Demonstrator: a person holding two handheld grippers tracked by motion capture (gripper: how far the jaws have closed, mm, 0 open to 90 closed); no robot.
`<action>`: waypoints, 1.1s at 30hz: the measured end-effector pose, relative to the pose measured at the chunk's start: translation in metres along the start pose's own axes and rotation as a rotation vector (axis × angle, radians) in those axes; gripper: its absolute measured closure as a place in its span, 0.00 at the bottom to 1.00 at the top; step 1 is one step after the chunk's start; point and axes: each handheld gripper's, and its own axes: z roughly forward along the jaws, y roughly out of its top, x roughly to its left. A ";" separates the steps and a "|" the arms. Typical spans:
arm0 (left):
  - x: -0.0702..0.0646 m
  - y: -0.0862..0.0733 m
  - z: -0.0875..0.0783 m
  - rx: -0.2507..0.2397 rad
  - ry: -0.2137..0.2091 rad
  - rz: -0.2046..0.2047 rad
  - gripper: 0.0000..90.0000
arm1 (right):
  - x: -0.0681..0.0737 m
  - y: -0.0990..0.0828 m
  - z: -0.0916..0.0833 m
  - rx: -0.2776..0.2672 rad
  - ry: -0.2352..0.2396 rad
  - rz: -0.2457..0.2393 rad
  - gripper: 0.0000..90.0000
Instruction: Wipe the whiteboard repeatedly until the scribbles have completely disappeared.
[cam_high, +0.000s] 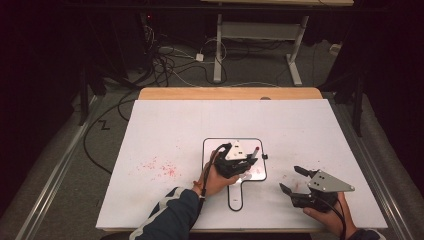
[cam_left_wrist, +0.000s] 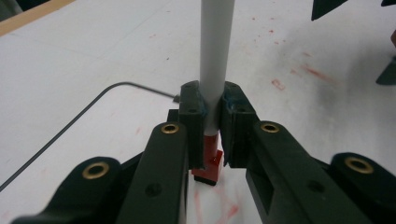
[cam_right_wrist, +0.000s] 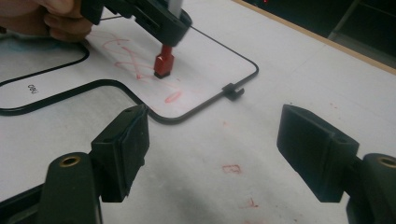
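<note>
Tongs were in both hands, two pairs in all. The left gripper (cam_left_wrist: 212, 135) had its two black jaws squeezed tight on one marker (cam_left_wrist: 214, 60). The marker was white and long, with a red end (cam_left_wrist: 208, 165) and a dark tip. It stood almost straight up, and its tip touched the small whiteboard (cam_high: 212, 147). That board was white with a thin black rim, and it had one handle (cam_high: 235, 197) sticking out toward the person. Red scribbles (cam_right_wrist: 123, 58) lay on the board beside the tip. The left hand (cam_high: 212, 180) rested on the board's near edge, with a dark sleeve (cam_high: 167, 215) behind it.

The right gripper (cam_right_wrist: 212, 154) was to the right of the board, near it but not touching it. Its two jaws stood wide apart and held nothing. The right hand (cam_high: 327, 215) held it just over the big white sheet (cam_high: 165, 125).

The board lay in the middle of that sheet. Left of the board, small red specks (cam_high: 160, 167) dotted the sheet. A few faint red marks (cam_right_wrist: 231, 168) sat on the sheet right of the board too. One strip of wooden table (cam_high: 200, 93) showed past the far edge of the sheet.
</note>
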 end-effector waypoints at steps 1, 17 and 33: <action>0.001 -0.003 -0.005 -0.006 -0.001 -0.009 0.88 | 0.001 0.000 0.000 0.002 -0.001 -0.003 0.29; 0.013 -0.033 -0.052 -0.004 0.025 -0.016 0.88 | 0.002 0.002 0.002 0.004 0.008 -0.013 0.29; 0.029 -0.062 -0.095 -0.014 0.066 -0.045 0.88 | 0.004 0.003 0.004 0.011 0.011 -0.022 0.29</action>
